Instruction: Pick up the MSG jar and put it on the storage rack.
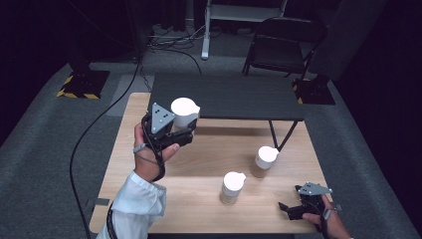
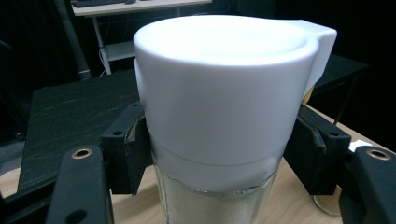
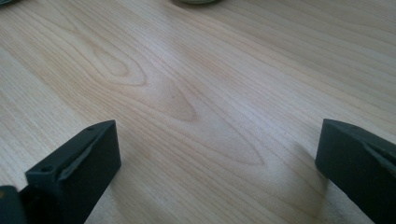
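My left gripper is shut on a glass jar with a white spouted lid and holds it upright above the table's back left part. Seen from the left gripper view, the jar stands between both black pads, which press on the lid's lower edge. Two more jars of the same kind stand on the wooden table: one at the middle front, another to its right. By the front right corner my right gripper rests low and open, and nothing but bare wood lies between its jaws.
A raised black platform on thin legs covers the back of the table. A folding chair and floor cables lie beyond it. The person's white sleeve comes in at the front left.
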The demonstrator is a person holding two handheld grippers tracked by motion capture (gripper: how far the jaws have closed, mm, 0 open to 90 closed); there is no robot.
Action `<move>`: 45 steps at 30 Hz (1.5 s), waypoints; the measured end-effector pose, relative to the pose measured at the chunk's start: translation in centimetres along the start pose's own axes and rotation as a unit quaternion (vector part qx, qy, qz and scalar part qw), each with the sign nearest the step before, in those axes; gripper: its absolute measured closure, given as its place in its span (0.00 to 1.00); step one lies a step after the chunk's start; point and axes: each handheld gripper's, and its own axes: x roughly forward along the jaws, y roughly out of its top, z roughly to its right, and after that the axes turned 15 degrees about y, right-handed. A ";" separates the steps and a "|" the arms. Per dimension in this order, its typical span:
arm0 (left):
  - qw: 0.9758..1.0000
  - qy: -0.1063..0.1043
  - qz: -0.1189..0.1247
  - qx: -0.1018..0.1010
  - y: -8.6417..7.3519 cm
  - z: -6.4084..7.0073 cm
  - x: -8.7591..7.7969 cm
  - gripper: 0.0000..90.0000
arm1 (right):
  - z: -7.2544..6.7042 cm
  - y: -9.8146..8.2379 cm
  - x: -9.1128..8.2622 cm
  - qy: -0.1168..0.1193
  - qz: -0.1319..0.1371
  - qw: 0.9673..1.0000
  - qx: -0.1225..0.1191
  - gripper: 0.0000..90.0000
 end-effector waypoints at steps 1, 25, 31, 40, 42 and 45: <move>1.000 0.000 0.002 -0.002 0.1 0.0 0.1 0.34 | 0.0 0.0 0.0 0.000 0.000 1.000 0.000 0.00; 0.999 0.007 0.034 -0.029 3.2 0.5 5.3 0.34 | -0.1 0.0 0.0 -0.001 0.000 1.000 0.001 0.00; 0.999 0.026 0.028 -0.035 3.3 1.1 6.9 0.34 | -0.1 0.0 0.0 -0.001 0.000 1.000 0.001 0.00; 0.997 0.044 0.032 -0.047 3.1 0.8 8.4 0.34 | -0.1 0.0 0.0 -0.001 0.000 1.000 0.001 0.00; 0.998 0.048 0.028 -0.043 3.2 0.9 8.6 0.34 | -0.1 0.0 0.0 -0.001 0.000 1.000 0.001 0.00; 0.997 0.054 0.022 -0.051 3.2 0.7 9.1 0.34 | -0.1 0.0 0.0 -0.002 0.000 1.000 0.002 0.00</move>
